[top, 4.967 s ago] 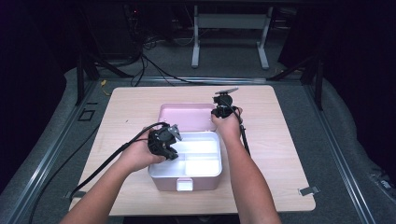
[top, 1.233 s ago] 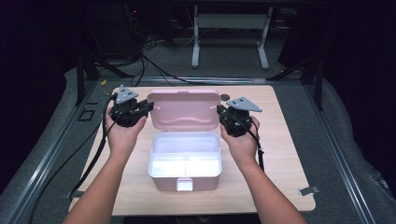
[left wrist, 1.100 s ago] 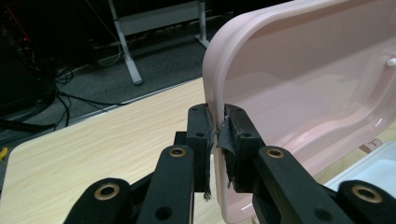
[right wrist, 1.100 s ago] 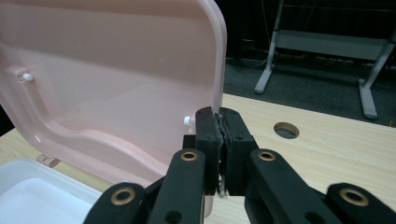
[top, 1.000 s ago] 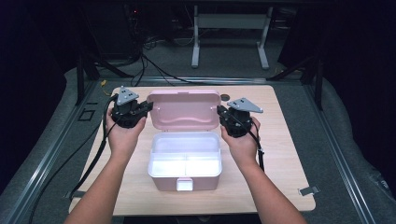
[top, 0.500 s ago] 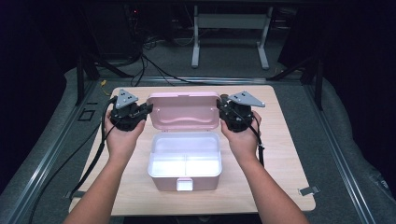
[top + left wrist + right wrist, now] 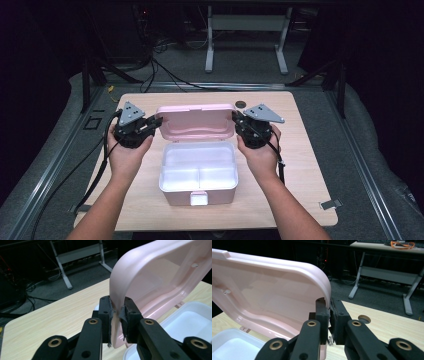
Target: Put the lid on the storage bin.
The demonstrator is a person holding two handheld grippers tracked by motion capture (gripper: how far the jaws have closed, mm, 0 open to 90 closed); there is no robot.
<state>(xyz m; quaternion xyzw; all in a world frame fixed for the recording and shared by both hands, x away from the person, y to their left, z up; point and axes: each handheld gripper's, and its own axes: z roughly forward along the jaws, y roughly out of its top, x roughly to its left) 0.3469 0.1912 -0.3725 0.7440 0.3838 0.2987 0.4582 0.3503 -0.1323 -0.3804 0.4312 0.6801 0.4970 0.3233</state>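
Left gripper view: left gripper (image 7: 116, 322) jaws pinch the glossy pink lid's (image 7: 160, 282) rounded edge. Right gripper (image 7: 329, 322) clamps the opposite edge. One lid, raised upright behind one white two-compartment box (image 7: 198, 170), mid-table (image 7: 300, 150) on pale wood.

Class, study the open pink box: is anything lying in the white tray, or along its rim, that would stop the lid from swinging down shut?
Nothing visible does. The lid stands raised, pinched at its side edges by the left gripper and right gripper. The white tray below shows two bare compartments, and its rim looks free.
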